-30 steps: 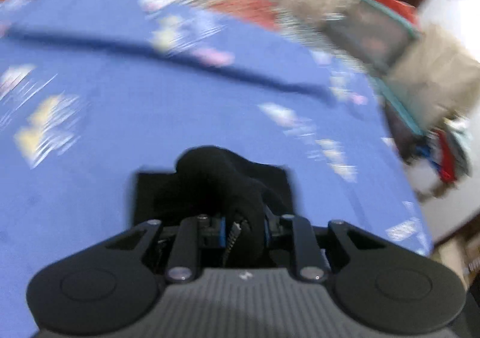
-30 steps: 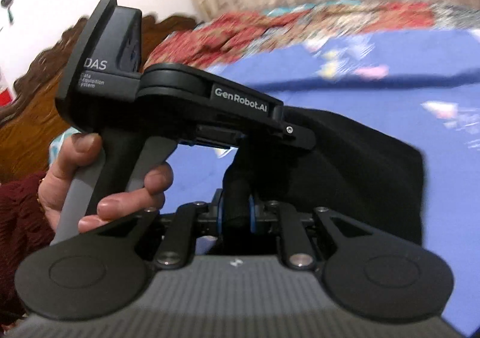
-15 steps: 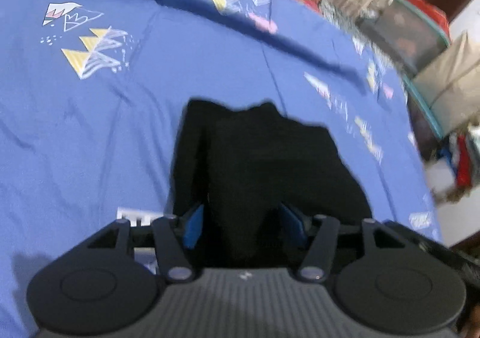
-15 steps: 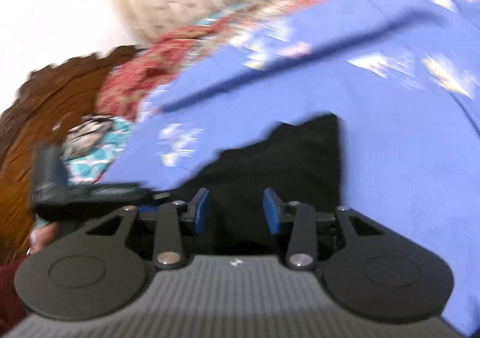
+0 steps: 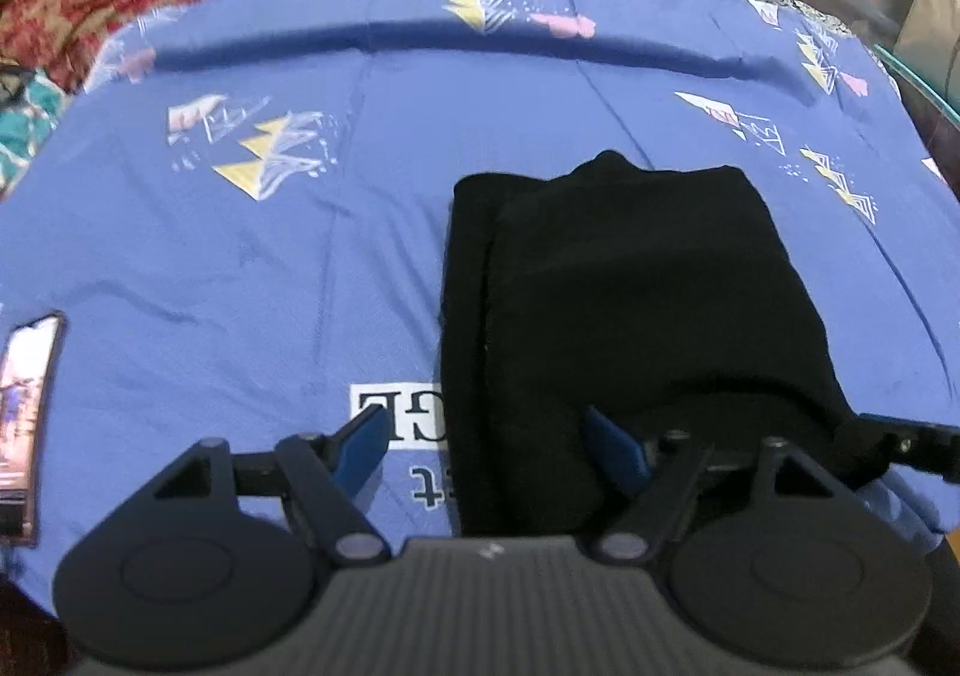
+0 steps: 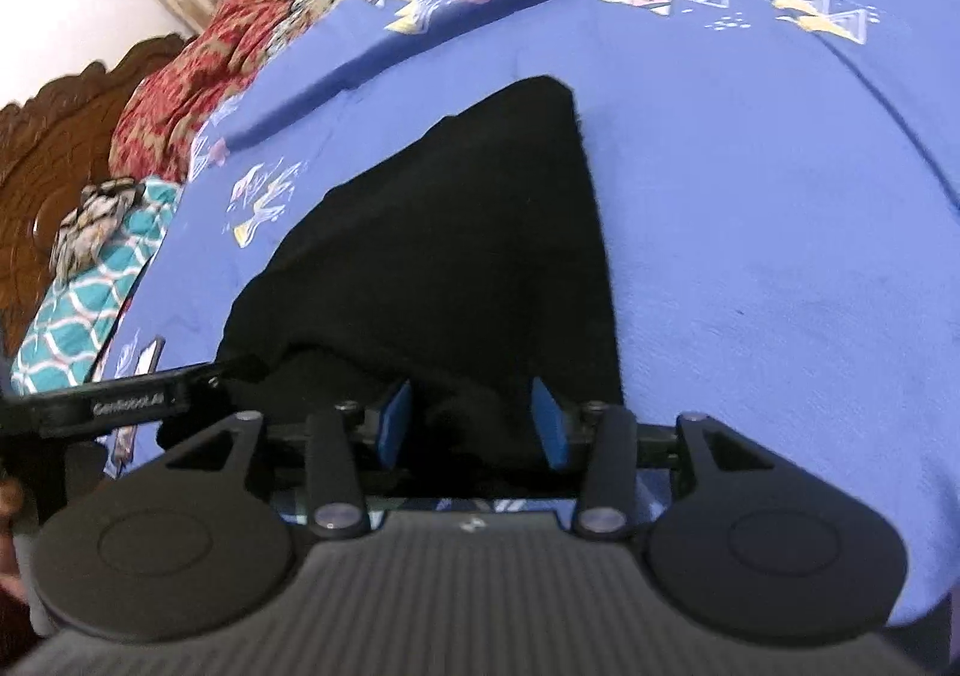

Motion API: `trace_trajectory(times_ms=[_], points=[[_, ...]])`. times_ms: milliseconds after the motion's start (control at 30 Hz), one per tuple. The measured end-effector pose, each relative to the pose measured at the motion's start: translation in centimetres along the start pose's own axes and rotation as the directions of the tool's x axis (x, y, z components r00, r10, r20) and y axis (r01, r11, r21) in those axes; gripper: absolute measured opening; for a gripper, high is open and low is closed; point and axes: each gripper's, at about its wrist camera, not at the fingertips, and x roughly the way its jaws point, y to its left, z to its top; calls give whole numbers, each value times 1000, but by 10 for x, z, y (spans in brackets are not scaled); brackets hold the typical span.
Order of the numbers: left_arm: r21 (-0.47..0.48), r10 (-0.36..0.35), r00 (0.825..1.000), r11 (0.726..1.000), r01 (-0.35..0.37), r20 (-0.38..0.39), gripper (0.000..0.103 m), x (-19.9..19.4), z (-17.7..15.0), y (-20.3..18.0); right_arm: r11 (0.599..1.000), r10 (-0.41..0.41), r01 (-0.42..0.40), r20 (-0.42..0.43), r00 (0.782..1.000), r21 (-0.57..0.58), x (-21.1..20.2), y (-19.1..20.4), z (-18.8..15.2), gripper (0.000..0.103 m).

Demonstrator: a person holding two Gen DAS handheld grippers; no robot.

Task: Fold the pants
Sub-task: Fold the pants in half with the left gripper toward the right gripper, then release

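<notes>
Both jaws released since a second ago: left gripper (image 5: pixel 489 451), right gripper (image 6: pixel 474 424); folded black fabric pants (image 5: pixel 618 292) lie ahead on blue patterned bedsheet (image 5: pixel 300 256); fold likely finished.

Black pants (image 5: pixel 630 286) on blue bedsheet (image 5: pixel 300 268) (yellow, pink triangles)

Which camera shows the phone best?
The left wrist view: the phone lies at the bed's left edge, screen visible though cropped by the frame. The right wrist view shows only a small dark sliver of it beyond the pants.
</notes>
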Motion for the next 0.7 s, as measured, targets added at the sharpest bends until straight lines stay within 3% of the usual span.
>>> trace_trajectory(times_ms=[233,700], points=[[-37,42,999,998,-42,3,73,-25,-9,0,1000,-3,2,41,999,22,-15,1,-6,48],[-43,95,995,995,-95,11,73,-39,-22,-9,998,7,-9,28,1000,65,-19,-1,-13,50]])
